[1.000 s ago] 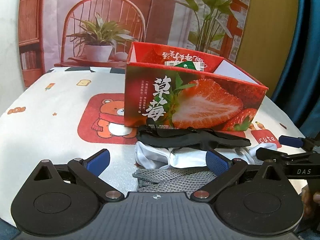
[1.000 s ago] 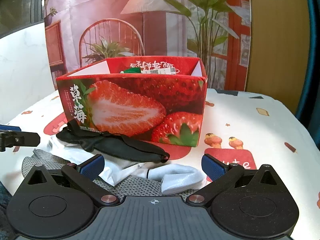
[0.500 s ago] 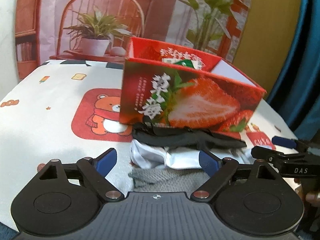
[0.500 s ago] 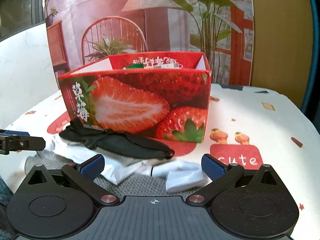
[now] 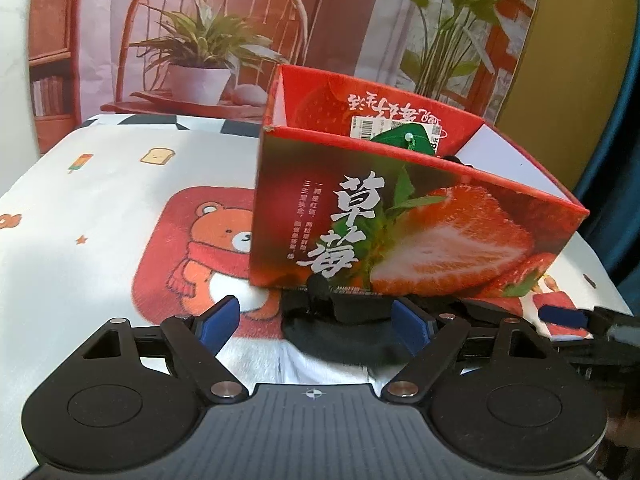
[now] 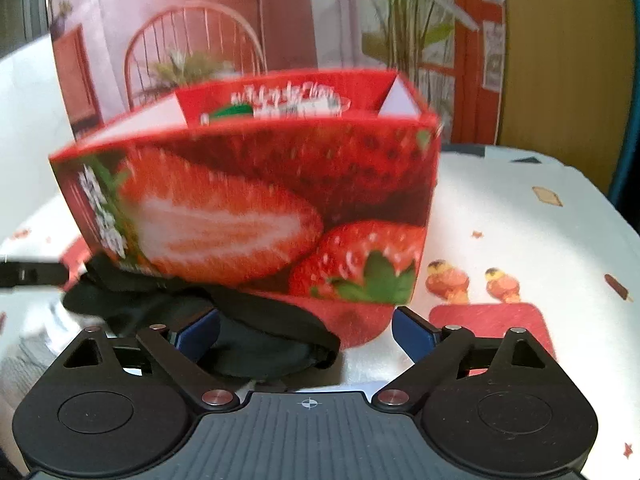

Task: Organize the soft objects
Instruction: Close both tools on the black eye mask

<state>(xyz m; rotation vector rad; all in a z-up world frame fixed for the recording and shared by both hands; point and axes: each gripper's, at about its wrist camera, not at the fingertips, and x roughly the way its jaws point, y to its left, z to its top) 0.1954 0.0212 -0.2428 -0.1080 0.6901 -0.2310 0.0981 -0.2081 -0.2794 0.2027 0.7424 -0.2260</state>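
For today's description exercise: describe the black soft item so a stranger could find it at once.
Start at the red strawberry box on the cartoon tablecloth. At the foot of its front wall lies the black fabric piece. It is the only dark item, lying over white cloth.

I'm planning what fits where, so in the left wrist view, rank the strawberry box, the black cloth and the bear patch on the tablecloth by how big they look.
1. strawberry box
2. bear patch, partly hidden behind the box
3. black cloth, partly hidden by the left gripper, so its true extent is unsure
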